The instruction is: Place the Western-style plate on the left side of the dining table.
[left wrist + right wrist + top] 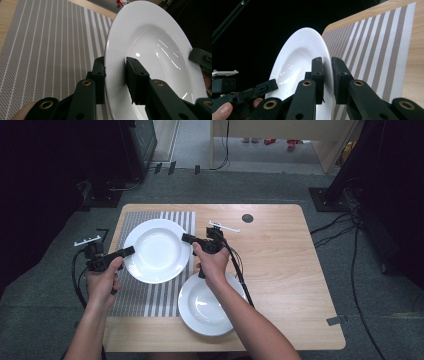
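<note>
A white deep plate (pixel 156 250) hangs over the striped placemat (pixel 131 295), held by its rim from both sides. My left gripper (pixel 131 251) is shut on the plate's left rim; in the left gripper view its jaws clamp the rim of the plate (pixel 155 52) at my left gripper (pixel 115 75). My right gripper (pixel 186 238) is shut on the plate's right rim; in the right gripper view the plate (pixel 297 57) stands edge-on in my right gripper (pixel 327 75). A second white deep plate (pixel 202 312) lies on the table under the right forearm.
The wooden table (pixel 280 255) has bare room on its right half. A small dark round disc (pixel 247 218) sits near the far edge. Cables (pixel 240 270) trail from the right gripper across the table. Black stands and cables occupy the floor to the right.
</note>
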Demonstrator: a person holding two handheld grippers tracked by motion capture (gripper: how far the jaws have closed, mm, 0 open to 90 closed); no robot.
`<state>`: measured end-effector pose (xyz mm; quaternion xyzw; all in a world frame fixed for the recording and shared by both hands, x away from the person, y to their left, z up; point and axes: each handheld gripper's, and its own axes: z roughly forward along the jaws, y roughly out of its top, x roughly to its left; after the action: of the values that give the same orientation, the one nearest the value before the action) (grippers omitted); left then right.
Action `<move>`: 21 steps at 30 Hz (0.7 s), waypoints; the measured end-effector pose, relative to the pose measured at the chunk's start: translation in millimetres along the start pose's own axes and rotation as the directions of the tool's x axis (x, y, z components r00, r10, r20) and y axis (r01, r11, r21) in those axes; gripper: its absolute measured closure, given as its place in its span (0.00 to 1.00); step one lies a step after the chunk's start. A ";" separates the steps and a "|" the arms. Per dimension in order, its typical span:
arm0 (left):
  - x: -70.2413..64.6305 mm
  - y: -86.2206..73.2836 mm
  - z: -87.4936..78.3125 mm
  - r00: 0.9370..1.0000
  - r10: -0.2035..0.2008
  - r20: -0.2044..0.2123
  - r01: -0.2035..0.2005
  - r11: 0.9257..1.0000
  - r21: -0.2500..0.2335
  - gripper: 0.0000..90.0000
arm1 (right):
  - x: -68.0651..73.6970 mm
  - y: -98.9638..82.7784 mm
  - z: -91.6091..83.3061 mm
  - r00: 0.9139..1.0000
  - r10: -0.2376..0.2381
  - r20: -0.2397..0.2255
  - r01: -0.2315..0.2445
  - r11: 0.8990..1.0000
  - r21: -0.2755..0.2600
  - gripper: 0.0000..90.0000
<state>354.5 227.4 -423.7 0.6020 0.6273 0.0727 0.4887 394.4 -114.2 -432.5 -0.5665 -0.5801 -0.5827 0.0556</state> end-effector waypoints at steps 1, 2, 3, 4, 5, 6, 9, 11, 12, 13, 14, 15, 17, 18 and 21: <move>0.0 0.0 0.0 1.000 0.000 0.000 0.000 1.000 0.000 0.79 | 0.0 0.0 0.0 1.000 0.000 0.000 0.000 1.000 0.000 0.92; 5.9 3.5 3.2 1.000 -0.008 -0.004 0.008 1.000 0.007 0.79 | -0.6 2.0 7.8 1.000 0.003 0.007 -0.003 1.000 0.008 0.92; 5.9 3.5 3.2 1.000 -0.008 -0.004 0.008 1.000 0.007 0.79 | -0.6 2.0 7.8 1.000 0.003 0.007 -0.003 1.000 0.008 0.92; 12.7 5.9 7.1 1.000 -0.017 -0.007 0.017 1.000 0.017 0.79 | -1.9 3.8 15.5 1.000 0.012 0.014 -0.013 1.000 0.016 0.92; 12.7 5.9 7.1 1.000 -0.017 -0.007 0.017 1.000 0.017 0.79 | -1.9 3.8 15.5 1.000 0.012 0.014 -0.013 1.000 0.016 0.92; 19.4 7.1 12.4 0.999 -0.040 -0.009 0.040 0.999 0.025 0.79 | -3.7 4.6 23.4 1.000 0.019 0.025 -0.019 1.000 0.024 0.92; 26.6 7.4 17.1 0.999 -0.052 -0.015 0.053 0.998 0.039 0.79 | -6.4 4.4 31.1 0.999 0.028 0.036 -0.030 0.999 0.033 0.92; 36.8 7.4 24.2 0.997 -0.069 -0.029 0.070 0.996 0.053 0.79 | -10.9 3.1 43.1 0.998 0.036 0.056 -0.039 0.998 0.046 0.91; 39.8 7.4 26.4 0.997 -0.075 -0.034 0.077 0.996 0.055 0.78 | -12.2 2.9 47.1 0.997 0.040 0.063 -0.043 0.998 0.053 0.91; 42.8 7.4 28.6 0.996 -0.081 -0.039 0.083 0.995 0.059 0.78 | -13.9 2.5 51.0 0.997 0.044 0.067 -0.047 0.997 0.055 0.91; 45.8 7.4 30.8 0.996 -0.083 -0.045 0.086 0.994 0.063 0.78 | -15.6 2.2 55.1 0.996 0.046 0.072 -0.050 0.997 0.058 0.91; 45.8 7.4 30.8 0.996 -0.083 -0.045 0.086 0.994 0.063 0.78 | -15.6 2.2 55.1 0.996 0.046 0.072 -0.050 0.997 0.058 0.91; 51.3 7.3 35.2 0.994 -0.092 -0.057 0.096 0.993 0.072 0.78 | -18.8 1.0 63.2 0.995 0.053 0.084 -0.059 0.996 0.066 0.91; 56.4 7.1 39.3 0.993 -0.099 -0.069 0.104 0.991 0.081 0.78 | -23.0 -0.6 70.7 0.993 0.065 0.094 -0.072 0.995 0.075 0.91; 61.2 6.9 42.6 0.992 -0.104 -0.078 0.111 0.990 0.088 0.78 | -27.4 -2.8 77.3 0.992 0.076 0.103 -0.084 0.993 0.080 0.91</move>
<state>401.5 258.6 -473.0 0.5861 0.6790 0.0392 0.4404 448.0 -72.4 -478.4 -0.6148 -0.5829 -0.5262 0.0737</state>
